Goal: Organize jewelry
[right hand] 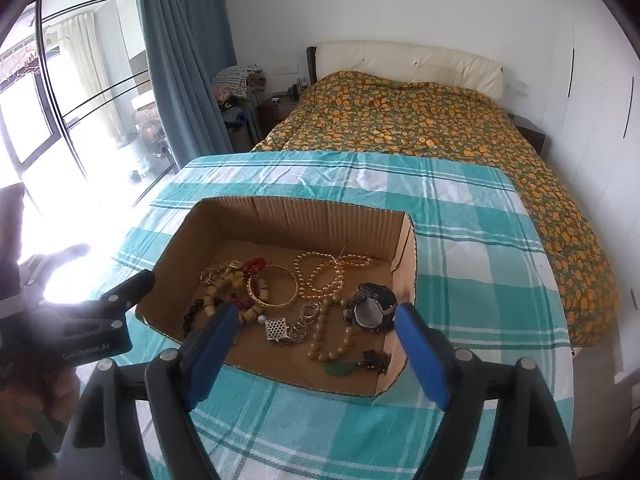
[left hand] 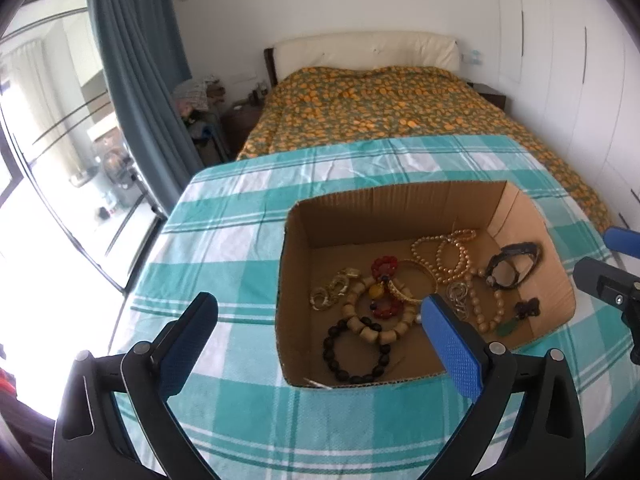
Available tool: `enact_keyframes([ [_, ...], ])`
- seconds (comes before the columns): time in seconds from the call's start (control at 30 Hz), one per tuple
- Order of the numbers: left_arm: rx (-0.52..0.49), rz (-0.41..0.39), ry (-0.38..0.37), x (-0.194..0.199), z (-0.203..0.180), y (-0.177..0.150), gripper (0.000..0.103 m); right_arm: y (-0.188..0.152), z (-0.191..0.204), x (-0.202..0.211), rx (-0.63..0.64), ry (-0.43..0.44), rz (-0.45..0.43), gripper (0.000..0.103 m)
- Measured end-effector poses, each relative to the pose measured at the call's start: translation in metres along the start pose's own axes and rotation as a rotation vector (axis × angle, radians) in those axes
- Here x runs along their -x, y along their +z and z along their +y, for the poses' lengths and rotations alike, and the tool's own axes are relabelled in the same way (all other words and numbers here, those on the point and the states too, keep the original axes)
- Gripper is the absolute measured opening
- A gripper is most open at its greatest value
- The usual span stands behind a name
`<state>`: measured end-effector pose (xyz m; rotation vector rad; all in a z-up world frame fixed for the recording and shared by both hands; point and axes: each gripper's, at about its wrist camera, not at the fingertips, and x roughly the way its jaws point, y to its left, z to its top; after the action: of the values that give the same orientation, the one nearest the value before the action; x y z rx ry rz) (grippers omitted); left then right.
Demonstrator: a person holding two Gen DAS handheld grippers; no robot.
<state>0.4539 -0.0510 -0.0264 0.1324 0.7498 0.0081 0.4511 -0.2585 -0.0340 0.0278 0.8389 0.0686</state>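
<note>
Surface: table under teal-and-white checked cloth, bed beyond its far edge.
Container: open cardboard box on the cloth, toward the near edge.
Contents: jewelry heaped on box floor; dark bead bracelet by near wall, gold bangle mid-floor, pearl strands toward far wall, watch against right wall.
Left gripper: jaws spread wide, nothing between, above box's near-left corner.
Right gripper: jaws spread, empty, above box's near wall.
</note>
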Motion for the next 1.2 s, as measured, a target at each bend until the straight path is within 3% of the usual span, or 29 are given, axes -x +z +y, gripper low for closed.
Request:
enact_keyframes([
  [0.27,0.083,0.068,-0.084,0.037,0.017,-0.012,0.102,-0.011,0.022,0.036,0.028,-0.052,0.015,0.085],
  [0.5,0.129,0.075,-0.091,0.066,0.028,-0.025,0.102,-0.019,0.037,0.077,0.022,-0.043,-0.016,0.085],
  [0.77,0.134,0.053,-0.079,0.099,0.032,-0.031,0.103,-0.022,0.056,0.105,0.044,-0.028,-0.022,0.085],
  [0.93,0.118,0.048,0.018,0.11,0.032,-0.03,0.103,-0.022,0.061,0.116,0.044,-0.014,-0.031,0.085],
  [1.2,0.116,0.021,-0.008,0.122,0.036,-0.029,0.103,-0.022,0.063,0.124,0.037,-0.009,-0.039,0.085],
])
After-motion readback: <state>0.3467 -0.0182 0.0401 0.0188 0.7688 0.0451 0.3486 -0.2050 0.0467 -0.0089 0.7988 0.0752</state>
